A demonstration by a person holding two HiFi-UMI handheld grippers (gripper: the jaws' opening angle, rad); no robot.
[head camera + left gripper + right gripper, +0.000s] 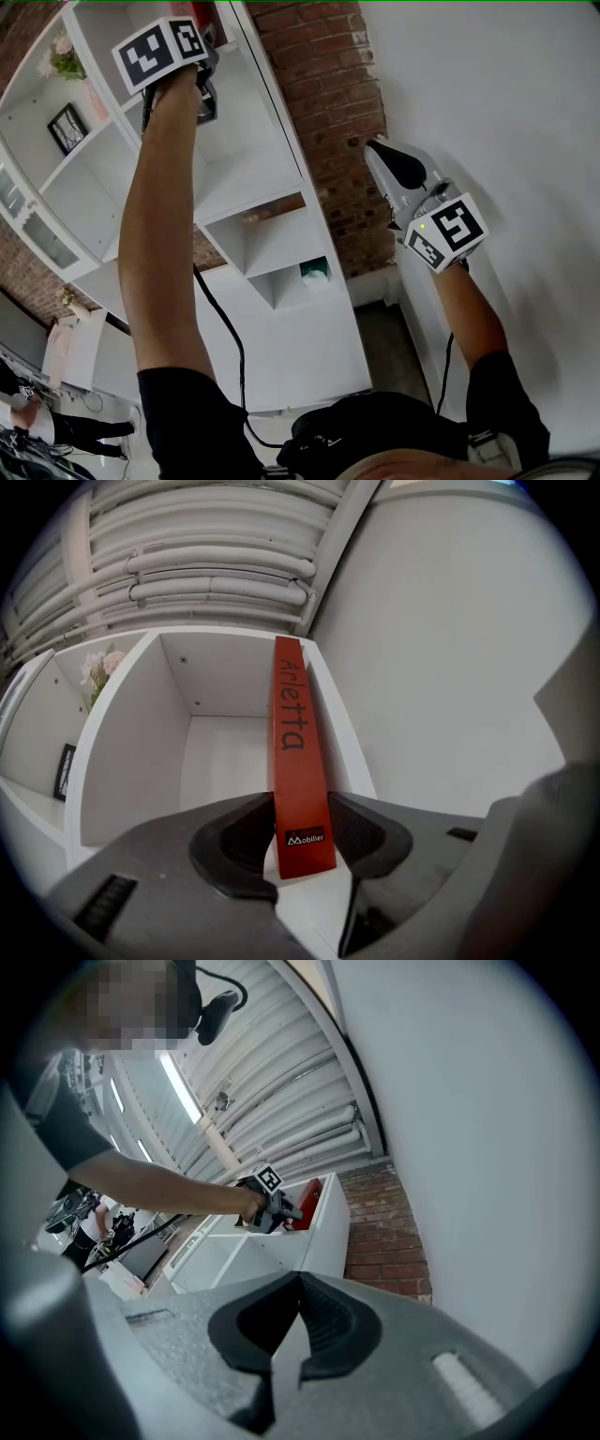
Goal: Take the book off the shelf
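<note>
A plain white wall (506, 94) fills the right side, with a strip of brick wall (328, 94) between it and the tall white shelf unit (272, 187). White pipes (206, 564) run along the ceiling above the unit. In its top compartment, nearest the white wall, the red book (298, 752) stands almost upright against the compartment's right side panel; the room to its left is open to the back panel. The left gripper (300, 829) reaches in from the front edge, its jaws closed on the lower spine. The right gripper (298, 1283) hangs near the white wall, well apart from the shelf, jaws together and empty. Flowers (98, 667) and a small picture frame (66, 771) sit in neighbouring compartments to the left.
</note>
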